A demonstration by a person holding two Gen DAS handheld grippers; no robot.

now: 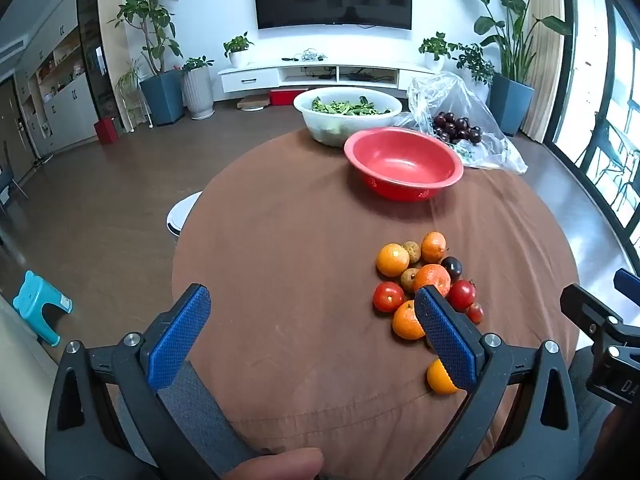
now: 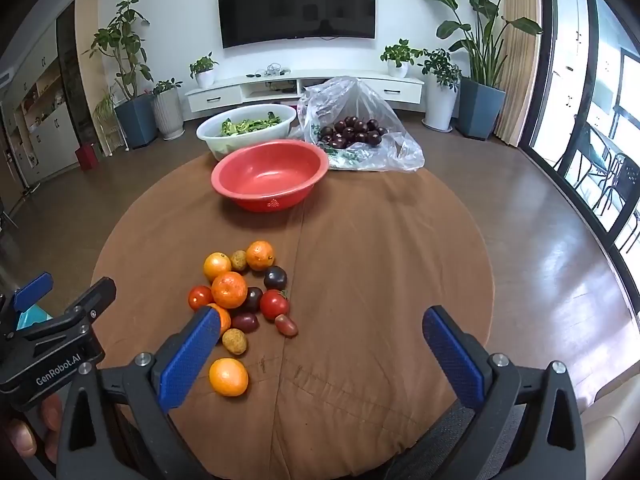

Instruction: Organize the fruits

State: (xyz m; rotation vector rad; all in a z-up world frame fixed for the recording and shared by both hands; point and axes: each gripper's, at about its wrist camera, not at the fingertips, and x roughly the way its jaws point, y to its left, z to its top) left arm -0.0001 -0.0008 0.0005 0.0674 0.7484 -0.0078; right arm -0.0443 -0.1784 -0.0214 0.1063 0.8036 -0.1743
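Surface (image 2: 360,280): round, covered in a brown cloth with a stitched seam running front to back, set on a dark glossy wood floor (image 2: 540,280).

Room, left to right: grey-white wall cabinets (image 1: 60,92); small turquoise plastic stool (image 1: 38,304) on the floor; tall leafy plant in a blue square pot (image 1: 162,96); smaller plant in a ribbed white pot (image 1: 198,90); long white low media cabinet (image 2: 304,88) beneath a black wall-mounted television (image 2: 296,4); broad-leaved tall plant in a blue pot (image 2: 480,108); beige curtain (image 2: 516,40); black-framed glass doors (image 2: 592,120).

On the surface, far side, left to right: translucent white plastic basin of green leaves (image 2: 244,130); empty red plastic bowl (image 2: 270,178), touching or just in front of the basin; crumpled clear plastic bag holding dark purple round fruits (image 2: 356,132).

On the surface, near side: loose cluster of small fruits (image 2: 240,292), left of the seam, well apart from the red bowl. Contents: orange mandarins, red tomatoes, dark purple tomatoes, brownish rough-skinned fruits. One orange mandarin (image 2: 228,376) lies apart, nearest the front edge.

Left tongs (image 1: 312,304): blue-padded, black-framed, spread wide, nothing between them; right pad overlaps the cluster in view.

Right tongs (image 2: 320,328): same make, spread wide, nothing gripped, hovering right of the cluster.
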